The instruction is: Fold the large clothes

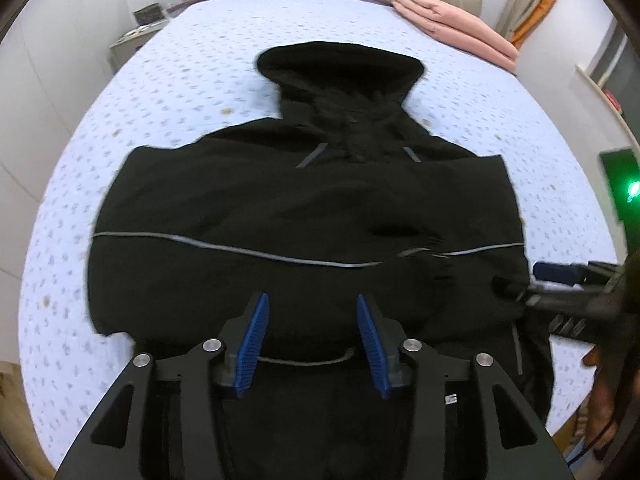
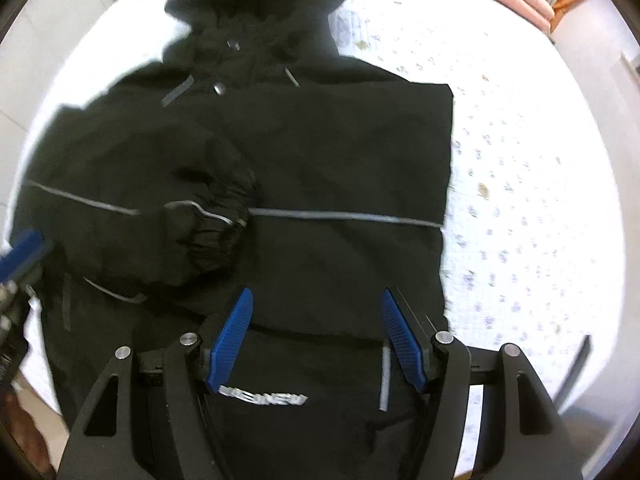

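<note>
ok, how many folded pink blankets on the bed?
1. The pink blanket lies folded at the bed's far right corner by the headboard, beyond the black jacket's hood. Its layers may be more than one blanket; can't tell.

jacket hem: the black jacket (image 1: 304, 208) has its lower edge hidden behind the left gripper (image 1: 312, 344).
right gripper: only 1 blue pad (image 1: 554, 272) shows; body cut off at the edge.
bedside items (image 1: 148, 14): too small to identify.
white lettering (image 2: 264, 400): blurred, unreadable.
</note>
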A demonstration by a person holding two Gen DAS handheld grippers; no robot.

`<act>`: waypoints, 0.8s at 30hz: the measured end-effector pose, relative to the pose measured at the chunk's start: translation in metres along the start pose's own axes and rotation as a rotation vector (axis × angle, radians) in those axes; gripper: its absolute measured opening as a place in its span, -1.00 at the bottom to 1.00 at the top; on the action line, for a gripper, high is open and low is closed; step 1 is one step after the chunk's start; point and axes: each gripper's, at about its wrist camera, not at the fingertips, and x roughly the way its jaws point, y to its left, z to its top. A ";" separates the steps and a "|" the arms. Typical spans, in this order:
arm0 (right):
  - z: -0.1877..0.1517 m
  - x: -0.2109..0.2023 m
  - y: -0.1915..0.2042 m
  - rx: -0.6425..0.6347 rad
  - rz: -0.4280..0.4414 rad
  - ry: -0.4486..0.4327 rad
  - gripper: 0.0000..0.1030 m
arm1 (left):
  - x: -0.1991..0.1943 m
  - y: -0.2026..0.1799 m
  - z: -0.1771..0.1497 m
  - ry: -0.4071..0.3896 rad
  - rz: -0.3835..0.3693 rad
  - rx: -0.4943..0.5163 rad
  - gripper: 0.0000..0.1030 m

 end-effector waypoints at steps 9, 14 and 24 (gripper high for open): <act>0.034 0.063 0.019 0.102 0.287 0.069 0.50 | -0.002 0.068 0.005 -0.001 0.101 -0.065 -0.07; 0.037 0.082 0.026 0.137 0.358 0.100 0.11 | 0.006 0.088 0.009 0.006 0.101 -0.068 -0.07; 0.039 -0.005 0.049 0.010 0.181 -0.062 -0.40 | 0.008 0.107 0.036 -0.024 0.085 -0.034 -0.07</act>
